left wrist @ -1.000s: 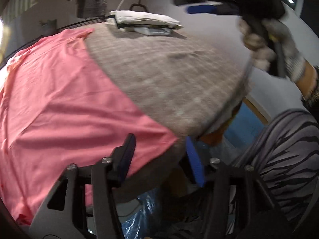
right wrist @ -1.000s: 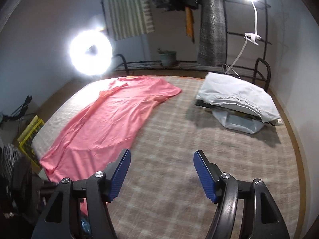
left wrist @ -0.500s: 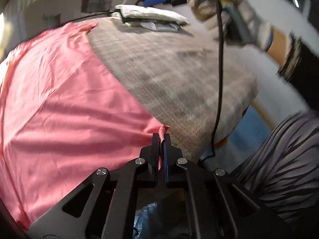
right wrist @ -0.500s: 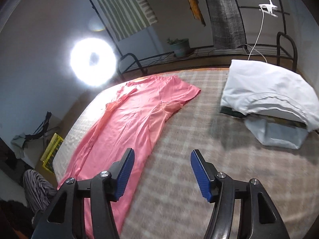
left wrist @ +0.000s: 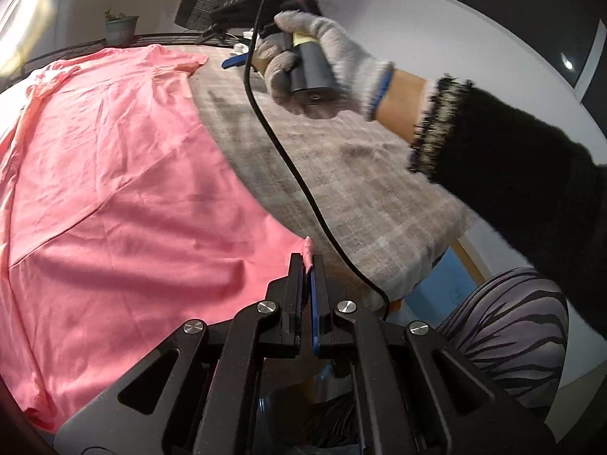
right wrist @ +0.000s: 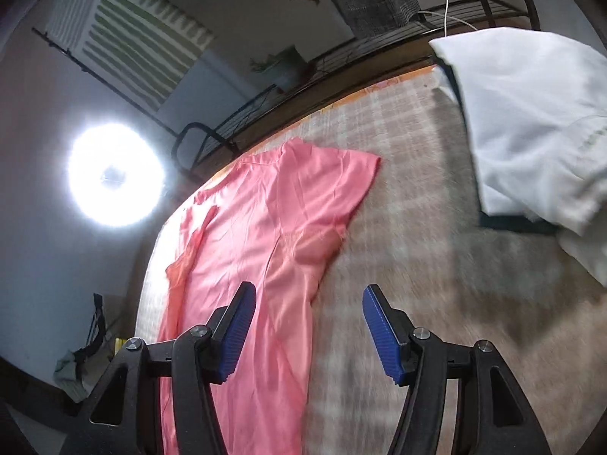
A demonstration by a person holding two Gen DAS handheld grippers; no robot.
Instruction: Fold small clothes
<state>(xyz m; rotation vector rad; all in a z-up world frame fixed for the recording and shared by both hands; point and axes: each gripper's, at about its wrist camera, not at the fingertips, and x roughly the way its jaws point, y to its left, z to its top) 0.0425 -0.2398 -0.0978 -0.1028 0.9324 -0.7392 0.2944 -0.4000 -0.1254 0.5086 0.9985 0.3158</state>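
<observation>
— What does your left wrist camera show?

— My left gripper [left wrist: 308, 261] points down at the near edge of the bed [left wrist: 379, 204], its jaws pressed together on the near right corner of the pink T-shirt [left wrist: 132, 197]; a small tuft of cloth sticks up between them. My right hand [left wrist: 322, 64], in a grey knit glove, is raised over the far right of the bed and grips the handle of the right gripper [left wrist: 235, 61]. Its black cable [left wrist: 288, 159] hangs down across the checked cover.

— Anything you can't make out?

— Only one blue tip of that gripper shows; the hand covers the rest. The shirt's left side runs out of frame.

— And the right wrist camera?

— The jaws stand apart above the shirt's right edge, nothing between them, the left blue pad [right wrist: 237, 328] over pink cloth and the right one over bare cover. The view is blurred.

— Room to move?

— The cover right of the shirt lies bare as far as the white folded pile [right wrist: 531, 132] at the far right. The sleeve [right wrist: 341, 185] ends short of it.
</observation>
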